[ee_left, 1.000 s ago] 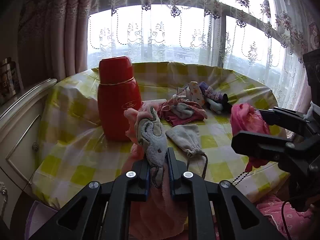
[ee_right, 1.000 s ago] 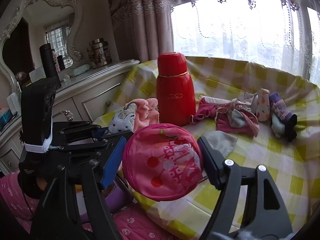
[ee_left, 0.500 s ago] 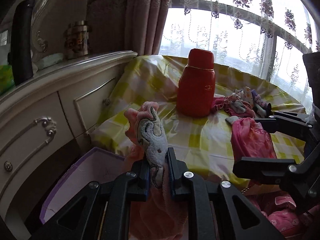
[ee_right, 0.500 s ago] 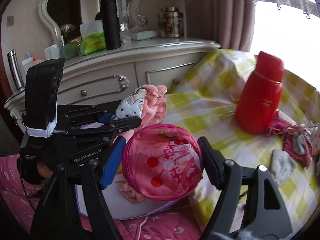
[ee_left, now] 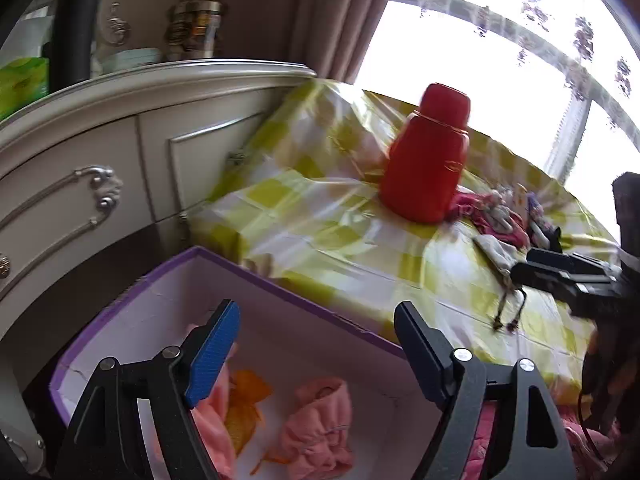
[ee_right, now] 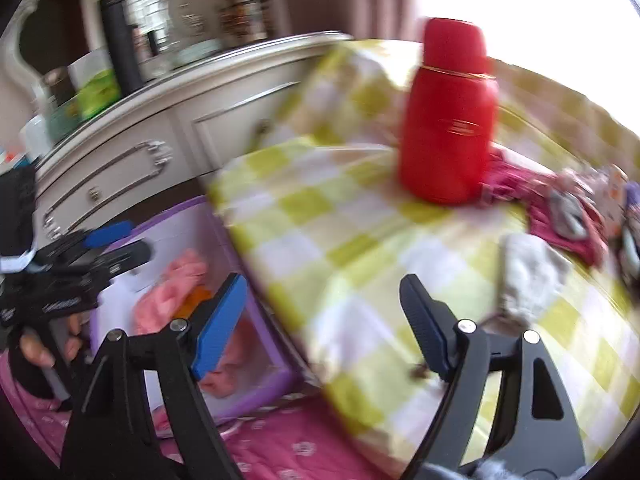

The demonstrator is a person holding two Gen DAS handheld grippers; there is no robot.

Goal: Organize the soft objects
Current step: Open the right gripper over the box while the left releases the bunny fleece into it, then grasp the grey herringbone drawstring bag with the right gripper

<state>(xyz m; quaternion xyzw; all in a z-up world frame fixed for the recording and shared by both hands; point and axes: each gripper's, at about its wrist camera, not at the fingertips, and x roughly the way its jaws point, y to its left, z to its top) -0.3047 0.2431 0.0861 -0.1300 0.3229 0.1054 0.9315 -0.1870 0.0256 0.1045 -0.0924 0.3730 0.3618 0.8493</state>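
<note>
Release on both sides: your left gripper (ee_left: 316, 344) has just sprung its jaws wide over the purple box (ee_left: 280, 288), and the pink cloth (ee_left: 320, 428) it was clamping half a second ago now lies on the box floor beside an orange piece (ee_left: 244, 404). Your right gripper (ee_right: 320, 312) has also opened further and stands empty; the round pink pouch it carried is gone from between its fingers, and where it landed you cannot tell through the blur. More soft things (ee_left: 496, 220) wait on the checked tablecloth (ee_left: 320, 232) beside the red flask (ee_left: 428, 160), so head back there.
</note>
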